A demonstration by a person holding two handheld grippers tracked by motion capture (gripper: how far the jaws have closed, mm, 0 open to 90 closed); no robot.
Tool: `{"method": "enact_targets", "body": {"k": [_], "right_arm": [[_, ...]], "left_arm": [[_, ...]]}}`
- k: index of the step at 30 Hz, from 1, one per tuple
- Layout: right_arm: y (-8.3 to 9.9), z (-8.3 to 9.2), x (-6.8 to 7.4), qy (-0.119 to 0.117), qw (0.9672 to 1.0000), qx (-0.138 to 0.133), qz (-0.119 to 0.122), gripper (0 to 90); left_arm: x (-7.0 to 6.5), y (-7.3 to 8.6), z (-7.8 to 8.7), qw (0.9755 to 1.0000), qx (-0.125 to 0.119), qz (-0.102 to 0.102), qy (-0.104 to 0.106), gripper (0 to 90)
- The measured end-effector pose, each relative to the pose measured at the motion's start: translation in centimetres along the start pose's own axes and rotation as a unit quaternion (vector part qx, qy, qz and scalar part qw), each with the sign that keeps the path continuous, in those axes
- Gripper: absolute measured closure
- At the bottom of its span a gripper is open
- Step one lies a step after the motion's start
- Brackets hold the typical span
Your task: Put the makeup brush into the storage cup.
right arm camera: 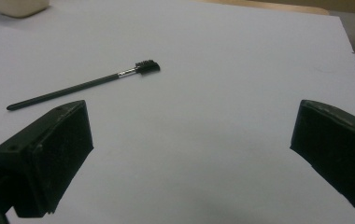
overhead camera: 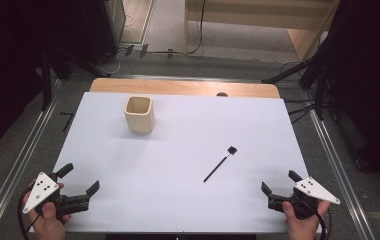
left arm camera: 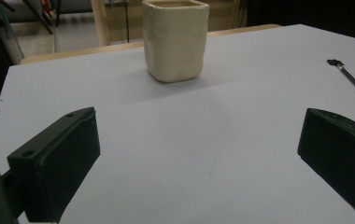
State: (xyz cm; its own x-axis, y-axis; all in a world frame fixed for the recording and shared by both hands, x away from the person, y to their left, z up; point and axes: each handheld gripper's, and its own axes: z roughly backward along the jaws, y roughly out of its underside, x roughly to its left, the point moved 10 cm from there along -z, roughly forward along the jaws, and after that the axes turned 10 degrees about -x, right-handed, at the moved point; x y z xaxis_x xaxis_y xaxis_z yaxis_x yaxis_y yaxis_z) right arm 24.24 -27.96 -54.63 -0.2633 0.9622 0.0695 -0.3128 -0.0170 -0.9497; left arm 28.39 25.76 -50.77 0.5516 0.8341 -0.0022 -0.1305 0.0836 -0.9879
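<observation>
Left gripper (overhead camera: 82, 179) rests at the near left of the white table (overhead camera: 178, 200), jaws wide, empty. Cream square cup (overhead camera: 139, 114) stands upright, far left of centre. Thin black brush (overhead camera: 220, 163) lies right of centre. Right gripper (overhead camera: 280, 182) sits near right, jaws wide, empty.

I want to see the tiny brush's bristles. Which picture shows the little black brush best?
The right gripper view: the brush lies close, so its bristled head and thin handle are clear. The high view shows the brush whole but tiny. The left gripper view catches its head end at the edge.
</observation>
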Motion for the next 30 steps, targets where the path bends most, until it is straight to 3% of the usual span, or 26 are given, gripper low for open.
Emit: {"method": "enact_targets", "body": {"k": [10,14,20,30], "right_arm": [[-0.7,0.0,0.5,-0.007,1.0,0.0,0.007,0.4],[-0.9,-0.6,1.4,-0.038,0.9992,0.015,0.002,3.6],[-2.1,-2.0,2.9,-0.066,0.9973,0.028,0.018,4.0],[-3.9,-5.4,6.1,-0.116,0.9886,0.069,0.067,6.0]], "left_arm": [[-0.3,0.1,0.0,1.0,0.002,-0.003,0.004,0.0],[-0.4,0.3,-0.3,1.0,0.007,-0.003,0.004,0.0],[-0.6,0.4,-0.4,0.9999,0.009,-0.005,0.004,0.0],[-0.4,0.7,-0.3,0.9999,0.013,0.001,0.006,0.0]]}}
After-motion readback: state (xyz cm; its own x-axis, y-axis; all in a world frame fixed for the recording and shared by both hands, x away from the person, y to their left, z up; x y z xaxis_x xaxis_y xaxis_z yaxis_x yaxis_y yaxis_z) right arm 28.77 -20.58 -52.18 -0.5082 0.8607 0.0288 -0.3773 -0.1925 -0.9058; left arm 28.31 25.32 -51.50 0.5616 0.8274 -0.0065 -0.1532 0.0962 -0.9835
